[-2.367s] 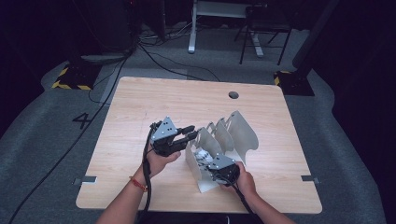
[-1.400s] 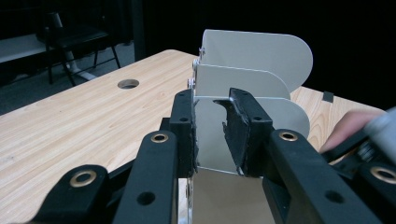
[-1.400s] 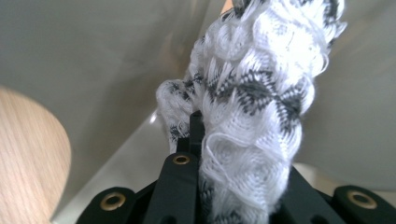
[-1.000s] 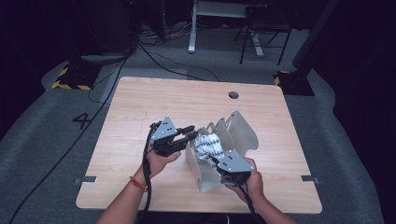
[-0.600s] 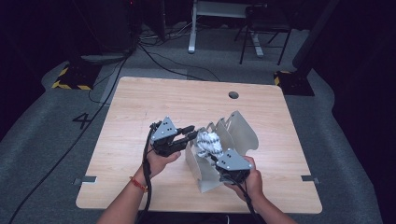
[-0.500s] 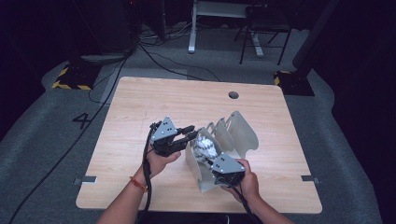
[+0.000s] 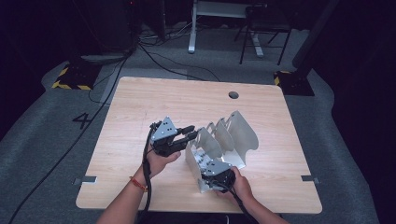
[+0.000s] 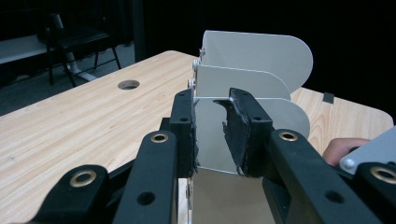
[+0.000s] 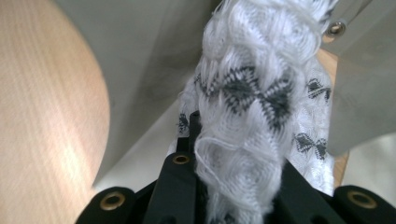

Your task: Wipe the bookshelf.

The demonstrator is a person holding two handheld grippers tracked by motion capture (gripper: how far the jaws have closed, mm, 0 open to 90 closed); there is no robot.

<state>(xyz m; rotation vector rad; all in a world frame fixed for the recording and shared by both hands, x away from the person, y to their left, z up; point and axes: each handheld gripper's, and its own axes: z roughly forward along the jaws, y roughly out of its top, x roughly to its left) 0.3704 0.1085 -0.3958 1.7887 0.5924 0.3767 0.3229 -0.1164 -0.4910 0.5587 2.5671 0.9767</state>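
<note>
A white knitted cloth (image 9: 252,121) was clamped in the right tool (image 7: 218,173), pointing down into the nearest slot of the metal divider rack (image 7: 243,135), which was steadied at its wall by the left tool (image 7: 189,134).

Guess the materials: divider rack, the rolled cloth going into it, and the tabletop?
Divider rack: looks like thin sheet metal, matte pale grey paint; flat rounded plates with small rivets at the base.
Rolled cloth: knitted textile, likely a sock; white ribbed yarn with grey bow patterns, loose fuzzy fibres.
Tabletop: light wood-grain surface, probably laminate rather than solid wood; even sheen.
</note>
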